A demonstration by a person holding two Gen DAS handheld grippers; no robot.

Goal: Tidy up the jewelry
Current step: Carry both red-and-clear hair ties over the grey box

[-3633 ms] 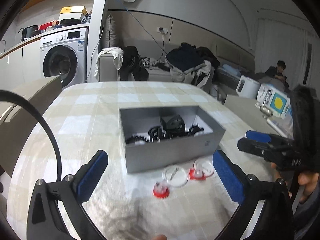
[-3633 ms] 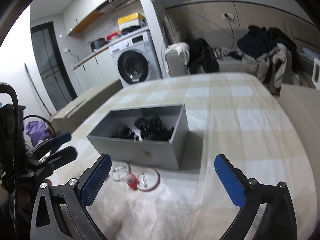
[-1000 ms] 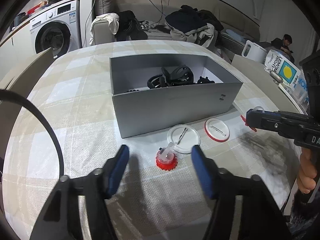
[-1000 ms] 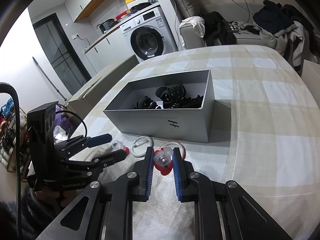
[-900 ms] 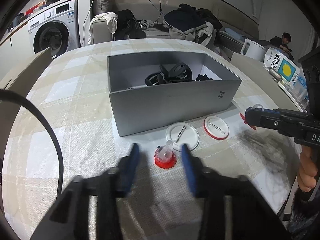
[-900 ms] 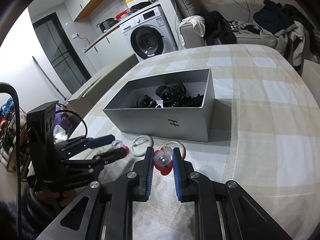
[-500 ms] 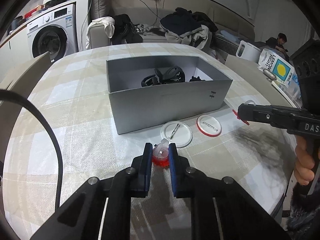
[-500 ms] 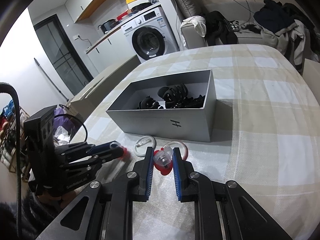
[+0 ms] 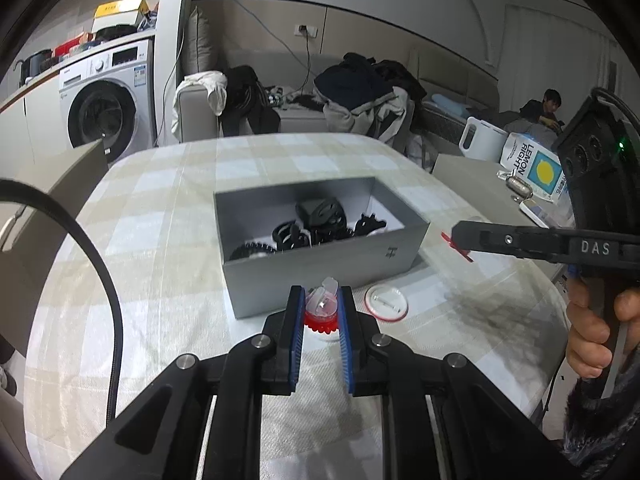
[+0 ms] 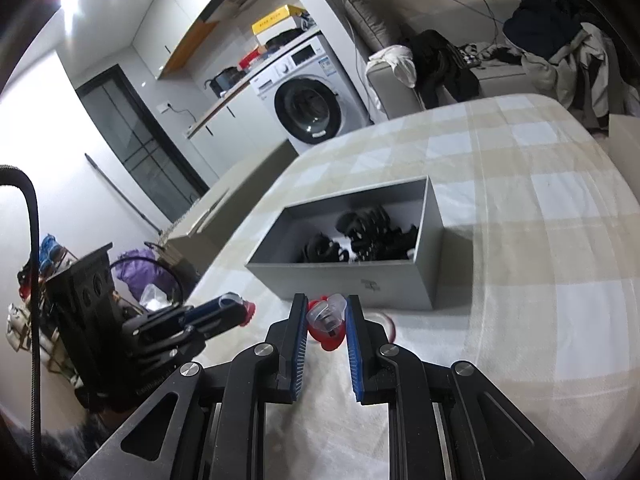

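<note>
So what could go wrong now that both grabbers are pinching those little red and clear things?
The left gripper pinches its red-and-clear piece only at the fingertips, so it might slip out and roll across the table. The right gripper holds its red-and-clear piece the same way. The grey box already has black clips piled inside, so a dropped piece could bounce off them.

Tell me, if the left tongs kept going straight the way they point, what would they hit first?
Probably the near wall of the grey box. The left tongs, clamped on a small red-and-clear piece, point right at it, though depth is hard to judge.
</note>
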